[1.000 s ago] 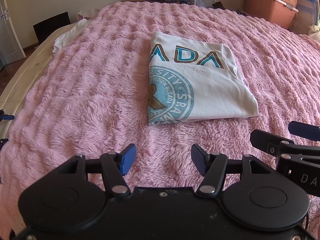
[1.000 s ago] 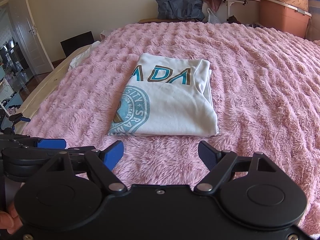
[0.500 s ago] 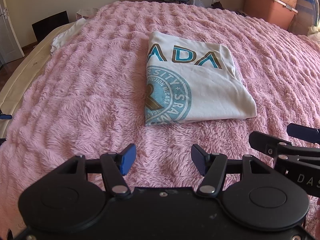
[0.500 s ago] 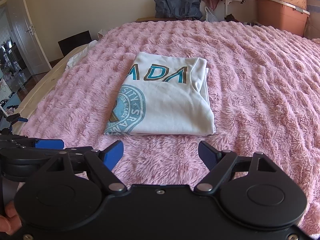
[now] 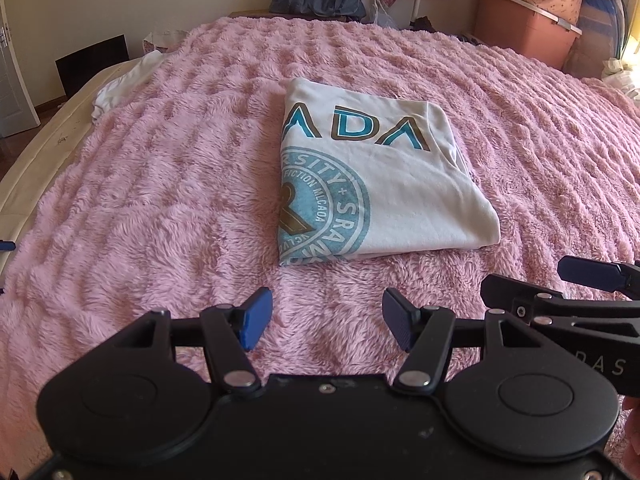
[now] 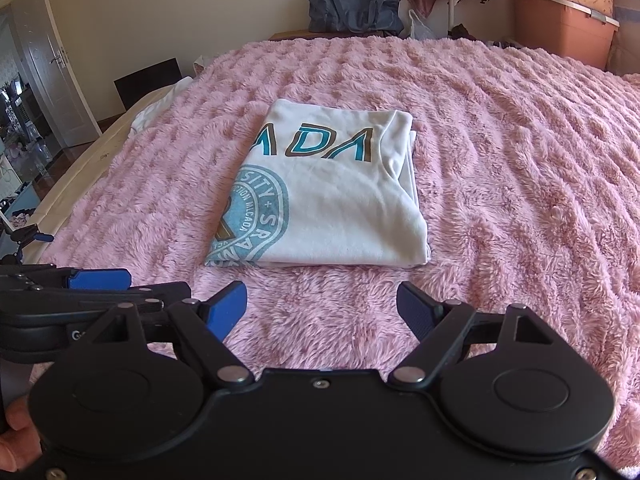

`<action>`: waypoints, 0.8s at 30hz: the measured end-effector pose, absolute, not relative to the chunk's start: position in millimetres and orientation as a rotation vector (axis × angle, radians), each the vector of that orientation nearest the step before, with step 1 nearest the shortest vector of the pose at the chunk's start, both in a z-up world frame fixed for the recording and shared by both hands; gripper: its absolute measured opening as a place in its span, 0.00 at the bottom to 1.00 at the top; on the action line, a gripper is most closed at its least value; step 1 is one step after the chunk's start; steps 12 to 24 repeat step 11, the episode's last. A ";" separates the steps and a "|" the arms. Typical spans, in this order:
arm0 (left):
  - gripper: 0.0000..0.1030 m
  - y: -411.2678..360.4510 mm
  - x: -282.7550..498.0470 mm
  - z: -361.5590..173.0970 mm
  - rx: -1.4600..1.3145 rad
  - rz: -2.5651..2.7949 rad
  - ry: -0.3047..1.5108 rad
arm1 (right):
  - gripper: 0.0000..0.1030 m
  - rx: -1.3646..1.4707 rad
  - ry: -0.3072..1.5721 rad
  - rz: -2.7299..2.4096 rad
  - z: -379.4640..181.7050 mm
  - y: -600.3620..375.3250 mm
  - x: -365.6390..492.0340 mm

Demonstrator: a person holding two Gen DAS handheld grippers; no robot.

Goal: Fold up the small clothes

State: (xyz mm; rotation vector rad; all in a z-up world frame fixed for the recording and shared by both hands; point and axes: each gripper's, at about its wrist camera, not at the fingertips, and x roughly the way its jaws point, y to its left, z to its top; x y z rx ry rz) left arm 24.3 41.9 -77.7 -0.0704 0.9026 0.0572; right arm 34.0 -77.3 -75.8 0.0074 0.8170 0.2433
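Left hand-held gripper (image 5: 326,317): black frame with blue pads, jaws standing wide apart, gripping nothing, hanging over the blanket and tilting downward.
Right hand-held gripper (image 6: 322,309): same black-and-blue build, jaws gaping wide, nothing sitting between the pads, also tilting down toward the bed.
Gripper spacing: the two are sitting side by side; the right one is showing at the right edge of the left wrist view (image 5: 576,300), the left one at the left edge of the right wrist view (image 6: 80,292).
Folded white T-shirt with teal-and-brown lettering and a round teal seal print (image 5: 384,184): lying flat as a neat rectangle just ahead of both hand-held grippers, apart from all pads; slightly right of centre for the left one, slightly left of centre for the right one (image 6: 332,196).
Fluffy pink ridged blanket (image 5: 160,184): covering the bed, spreading under and all around the shirt, filling the gap between the pads and the shirt's near edge.
White crumpled cloth (image 5: 128,80): lying far ahead and left, at the blanket's edge, well apart from the shirt.
Dark blue-grey bag (image 6: 354,6): sitting beyond the bed's far end, against the wall.
Salmon-pink storage box (image 6: 564,28): standing far ahead on the right.
Person's fingers (image 6: 16,436): showing at the lower left corner, beside the gripper body.
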 end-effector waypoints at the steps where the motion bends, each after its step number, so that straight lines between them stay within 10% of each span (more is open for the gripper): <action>1: 0.62 42.1 24.1 -77.8 -0.070 0.058 0.899 | 0.81 0.006 0.817 0.245 -76.0 -77.4 33.9; 24: 0.62 45.4 23.8 -76.9 -0.078 0.076 0.899 | 0.81 0.006 0.816 0.243 -75.6 -77.4 33.5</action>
